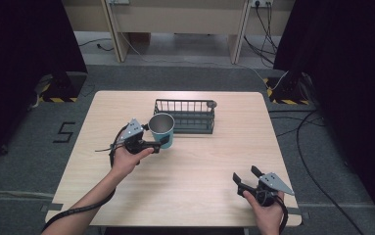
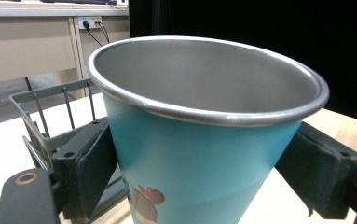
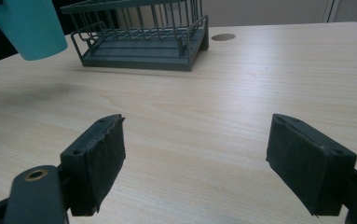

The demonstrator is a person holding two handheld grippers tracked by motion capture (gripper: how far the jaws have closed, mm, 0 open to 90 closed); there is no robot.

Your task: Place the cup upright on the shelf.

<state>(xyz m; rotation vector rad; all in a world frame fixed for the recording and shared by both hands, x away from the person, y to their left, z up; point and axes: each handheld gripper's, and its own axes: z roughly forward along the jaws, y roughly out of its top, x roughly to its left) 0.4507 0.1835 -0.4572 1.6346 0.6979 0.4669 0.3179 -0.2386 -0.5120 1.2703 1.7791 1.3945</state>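
A teal metal cup [image 1: 162, 126] with a steel rim and a small cartoon print hangs upright just above the wooden table [image 1: 199, 166], left of centre. My left gripper [image 1: 160, 140] is shut on the cup [image 2: 204, 140], one pad [image 2: 94, 168] pressed on each side of its wall. The cup's inside looks empty. In the right gripper view the cup's base [image 3: 27, 28] floats above its shadow at the top left. My right gripper [image 1: 246, 175] stands open near the table's front right, and nothing lies between its pads [image 3: 99, 158].
A dark wire rack [image 1: 185, 116] stands at the back centre of the table, just behind and right of the cup. The rack [image 3: 143, 42] looks empty. A small round mark [image 3: 223, 36] sits on the table beside it. Cables lie on the floor around.
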